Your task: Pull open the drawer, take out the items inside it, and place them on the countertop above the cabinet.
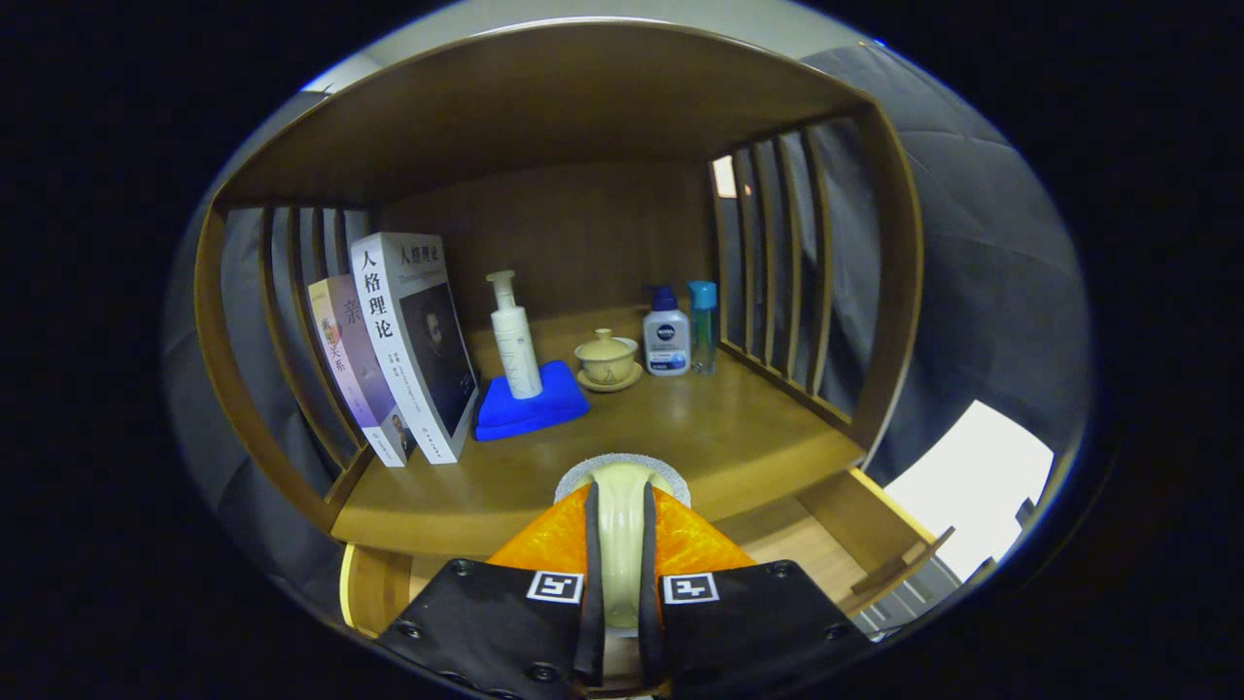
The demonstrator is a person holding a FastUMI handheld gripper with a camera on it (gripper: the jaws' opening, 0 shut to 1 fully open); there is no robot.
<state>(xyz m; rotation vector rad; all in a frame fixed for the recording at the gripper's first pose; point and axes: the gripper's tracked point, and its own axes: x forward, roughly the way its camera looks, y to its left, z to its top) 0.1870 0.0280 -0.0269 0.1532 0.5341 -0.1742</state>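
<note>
just above the open drawer point(855, 544) i have the gripper point(619, 506) clenched on a pale cream cup point(620, 544), both fingers pressing its sides, at the near edge of the countertop point(739, 428); i judge the setting down is left.

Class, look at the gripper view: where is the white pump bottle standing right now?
The white pump bottle stands upright on the blue cloth, on the countertop beyond the jaws, between the leaning books and the lidded cup.
</note>
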